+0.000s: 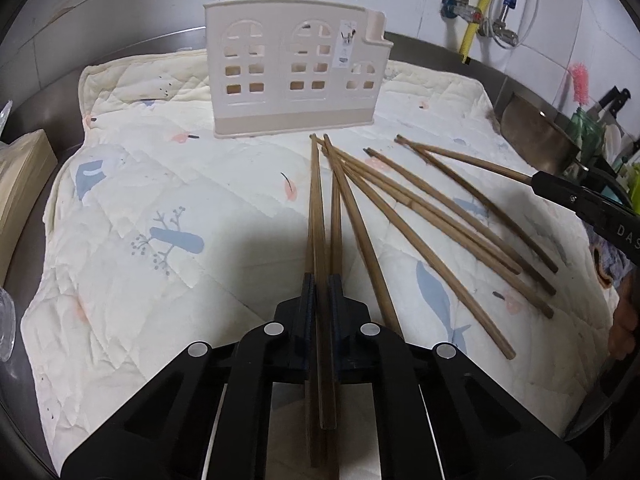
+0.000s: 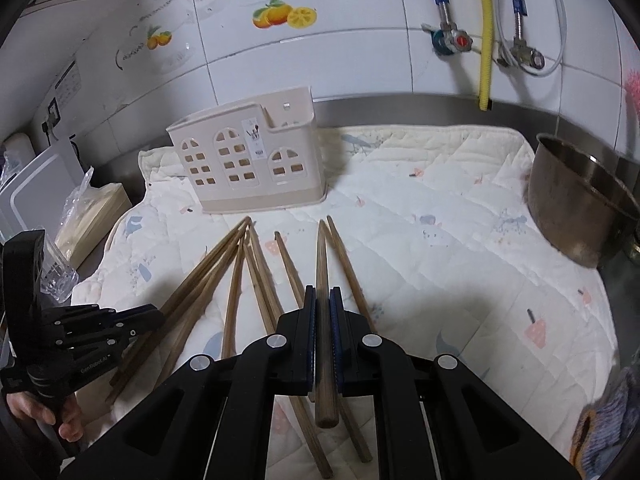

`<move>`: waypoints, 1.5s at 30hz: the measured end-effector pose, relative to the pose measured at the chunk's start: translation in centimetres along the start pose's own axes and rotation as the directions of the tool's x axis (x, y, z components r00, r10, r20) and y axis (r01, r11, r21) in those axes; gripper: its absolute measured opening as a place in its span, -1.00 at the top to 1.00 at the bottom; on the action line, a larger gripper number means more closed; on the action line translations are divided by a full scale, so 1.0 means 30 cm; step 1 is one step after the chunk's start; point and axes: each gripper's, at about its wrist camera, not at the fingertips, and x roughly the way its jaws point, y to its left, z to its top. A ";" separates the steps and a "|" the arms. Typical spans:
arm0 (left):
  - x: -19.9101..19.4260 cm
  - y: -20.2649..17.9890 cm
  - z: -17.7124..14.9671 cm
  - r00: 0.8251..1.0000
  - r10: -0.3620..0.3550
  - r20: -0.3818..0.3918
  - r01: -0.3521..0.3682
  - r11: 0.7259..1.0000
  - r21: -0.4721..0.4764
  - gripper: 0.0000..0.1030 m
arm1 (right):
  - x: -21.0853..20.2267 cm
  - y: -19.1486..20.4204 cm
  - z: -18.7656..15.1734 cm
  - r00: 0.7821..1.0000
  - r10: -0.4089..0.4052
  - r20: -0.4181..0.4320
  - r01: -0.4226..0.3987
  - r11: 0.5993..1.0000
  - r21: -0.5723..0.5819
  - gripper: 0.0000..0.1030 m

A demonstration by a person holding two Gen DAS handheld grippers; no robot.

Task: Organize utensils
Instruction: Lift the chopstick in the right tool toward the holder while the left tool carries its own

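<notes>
A cream house-shaped utensil holder (image 1: 296, 68) stands upright at the back of a quilted mat (image 1: 168, 184); it also shows in the right wrist view (image 2: 248, 164). My left gripper (image 1: 322, 280) is shut on two brown chopsticks (image 1: 316, 208) that point toward the holder. My right gripper (image 2: 323, 292) is shut on one chopstick (image 2: 322, 256), also pointing at the holder; it shows at the right edge of the left wrist view (image 1: 560, 192). Several loose chopsticks (image 1: 440, 220) lie fanned on the mat between the grippers (image 2: 256, 280).
A steel pot (image 2: 580, 208) stands at the mat's right edge. A wooden box (image 1: 20, 188) and plastic wrap (image 2: 64, 264) lie left of the mat. Pipes and a yellow hose (image 2: 486, 40) run along the tiled wall behind.
</notes>
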 end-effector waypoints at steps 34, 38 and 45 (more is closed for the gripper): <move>-0.406 -0.026 0.499 0.958 -0.051 0.283 0.006 0.987 0.159 0.89 | -0.173 0.119 0.561 0.990 0.105 0.098 -0.073 0.955 -0.289 0.88; -0.472 -0.026 0.598 0.941 -0.032 0.336 -0.029 0.984 0.175 0.89 | -0.160 0.135 0.642 0.990 0.101 0.103 -0.065 0.951 -0.302 0.88; -0.548 0.006 0.778 0.891 0.024 0.452 -0.106 0.982 0.158 0.89 | -0.056 0.148 0.708 0.994 0.090 0.060 -0.069 0.954 -0.291 0.88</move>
